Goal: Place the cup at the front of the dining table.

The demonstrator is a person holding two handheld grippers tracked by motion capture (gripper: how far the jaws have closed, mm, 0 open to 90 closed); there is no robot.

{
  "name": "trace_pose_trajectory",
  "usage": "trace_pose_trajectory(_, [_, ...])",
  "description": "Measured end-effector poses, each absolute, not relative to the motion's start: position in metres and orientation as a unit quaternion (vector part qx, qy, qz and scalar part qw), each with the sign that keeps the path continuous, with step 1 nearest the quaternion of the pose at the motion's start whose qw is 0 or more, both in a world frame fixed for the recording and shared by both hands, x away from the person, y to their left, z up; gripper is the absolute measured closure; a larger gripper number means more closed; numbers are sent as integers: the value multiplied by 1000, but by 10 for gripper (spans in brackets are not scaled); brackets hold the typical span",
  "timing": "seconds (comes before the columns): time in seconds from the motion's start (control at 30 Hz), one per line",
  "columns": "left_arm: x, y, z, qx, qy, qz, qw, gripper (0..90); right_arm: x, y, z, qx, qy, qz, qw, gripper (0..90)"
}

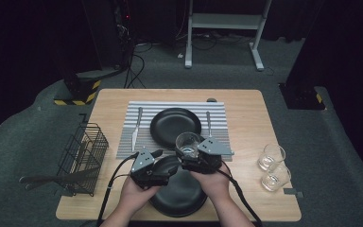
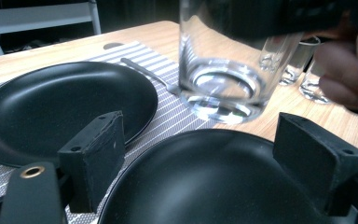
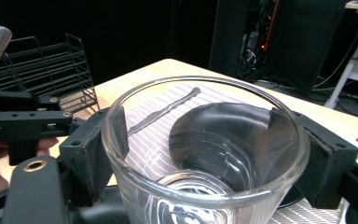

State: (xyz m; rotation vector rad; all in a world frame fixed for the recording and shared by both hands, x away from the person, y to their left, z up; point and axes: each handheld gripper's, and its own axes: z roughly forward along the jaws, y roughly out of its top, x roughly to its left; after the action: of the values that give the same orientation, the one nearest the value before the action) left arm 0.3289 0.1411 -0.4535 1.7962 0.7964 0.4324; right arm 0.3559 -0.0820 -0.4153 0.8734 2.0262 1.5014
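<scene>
My right gripper (image 1: 188,147) is shut on a clear empty glass (image 1: 187,141), held upright just above the table between two black plates. In the right gripper view the glass (image 3: 205,140) sits between both jaws of that gripper (image 3: 209,156). My left gripper (image 1: 166,163) is open over the far edge of the near black plate (image 1: 182,196). In the left gripper view its gripper (image 2: 205,163) straddles that plate's (image 2: 214,186) rim with nothing pinched, and the glass (image 2: 223,70) hangs right in front. The far plate (image 1: 176,125) lies on a striped placemat (image 1: 220,111).
A knife (image 1: 135,128) lies left of the far plate and a fork (image 1: 208,124) right of it. Two more glasses (image 1: 271,156) (image 1: 275,178) stand near the table's right edge. A black wire rack (image 1: 85,153) stands at the left edge, with utensils sticking out.
</scene>
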Motion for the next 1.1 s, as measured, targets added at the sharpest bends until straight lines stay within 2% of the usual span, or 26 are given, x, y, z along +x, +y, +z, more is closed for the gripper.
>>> trace_pose_trajectory(0.43, [335,137,-451,753,322,167,548,183,352,-66,-420,308,749,549,205,188])
trace_pose_trajectory(1.1, [334,131,-451,755,298,179,556,190,346,-57,-421,288,757,561,170,187])
